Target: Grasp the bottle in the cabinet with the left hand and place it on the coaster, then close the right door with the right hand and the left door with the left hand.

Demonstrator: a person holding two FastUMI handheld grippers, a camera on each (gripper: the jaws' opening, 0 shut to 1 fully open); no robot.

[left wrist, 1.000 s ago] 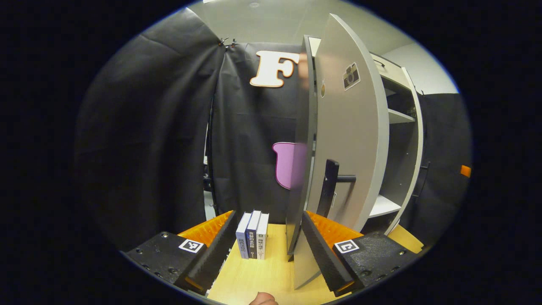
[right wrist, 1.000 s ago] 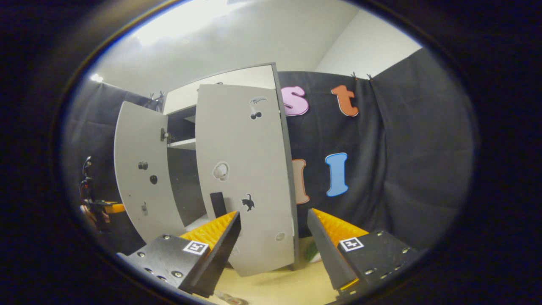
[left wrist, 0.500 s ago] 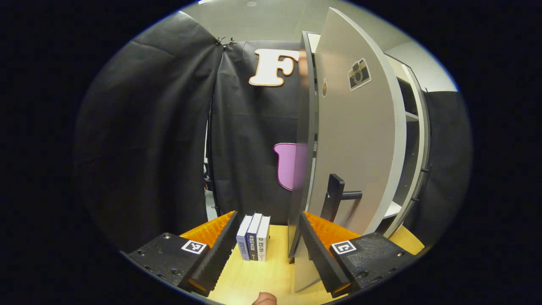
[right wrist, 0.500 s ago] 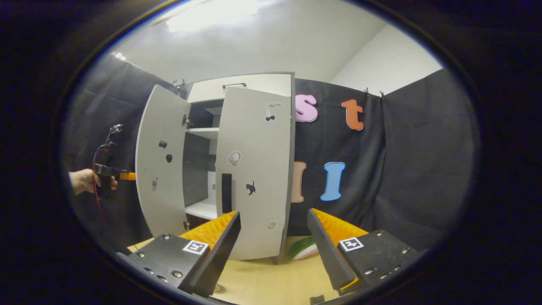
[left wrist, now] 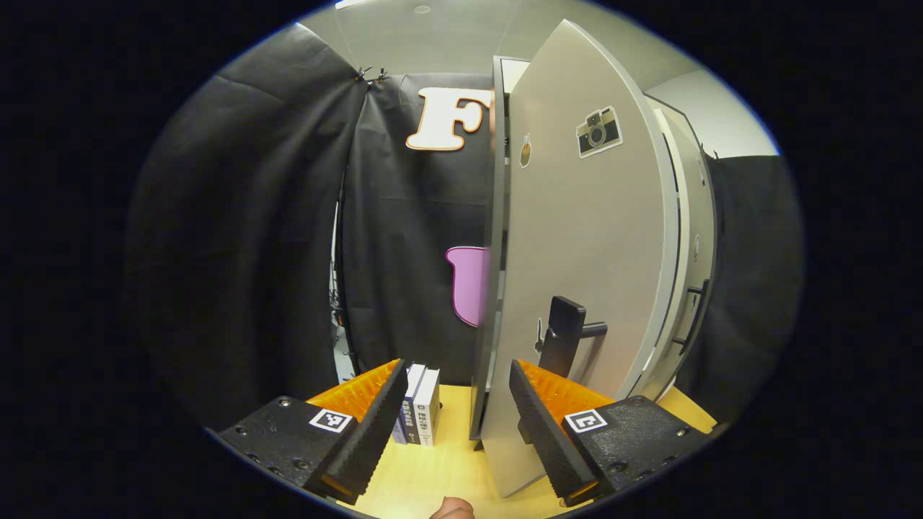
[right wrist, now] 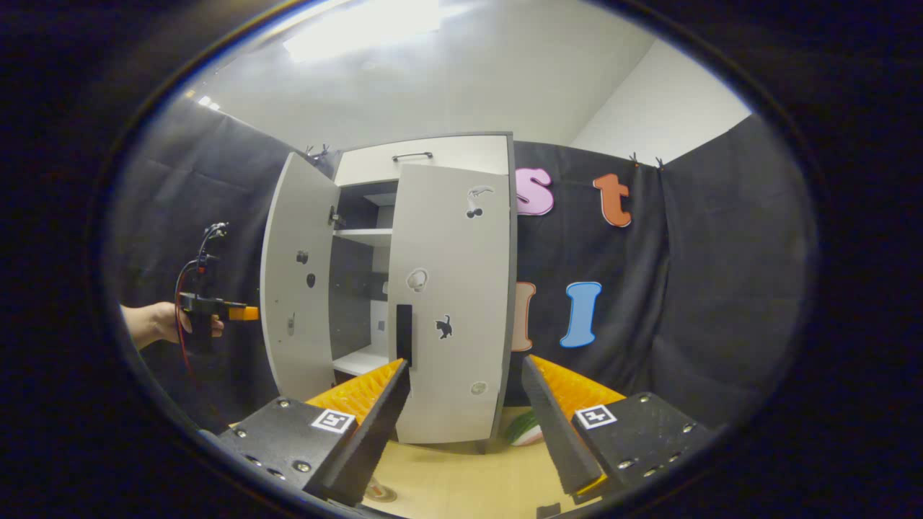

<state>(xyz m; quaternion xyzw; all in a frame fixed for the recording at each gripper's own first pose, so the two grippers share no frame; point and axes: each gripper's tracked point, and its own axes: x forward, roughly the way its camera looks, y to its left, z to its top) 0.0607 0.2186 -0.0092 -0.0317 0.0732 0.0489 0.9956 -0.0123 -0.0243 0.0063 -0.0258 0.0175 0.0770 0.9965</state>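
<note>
L hand-held gripper point(left wrist: 456, 411): fingers apart, nothing held, at edge of tall grey left cabinet door point(left wrist: 584, 238), half open; could slip off edge. R hand-held gripper point(right wrist: 465, 414): apart, off grey right door point(right wrist: 451, 303). Bottle: can't tell where.

Place: a recording booth set up to mimic a home corner.
Walls: black cloth point(right wrist: 692, 288) is hung by clips, from 9 to 3 o'clock in the right gripper view.
Furniture: a grey cabinet point(right wrist: 425, 155) decorated with stickers is stood on a light wooden table point(right wrist: 469, 483).
Props: a few books point(left wrist: 422, 407) are stood upright at 6 o'clock in the left gripper view.
Ceiling: plain white, lit by a panel lamp point(right wrist: 360, 25).
</note>
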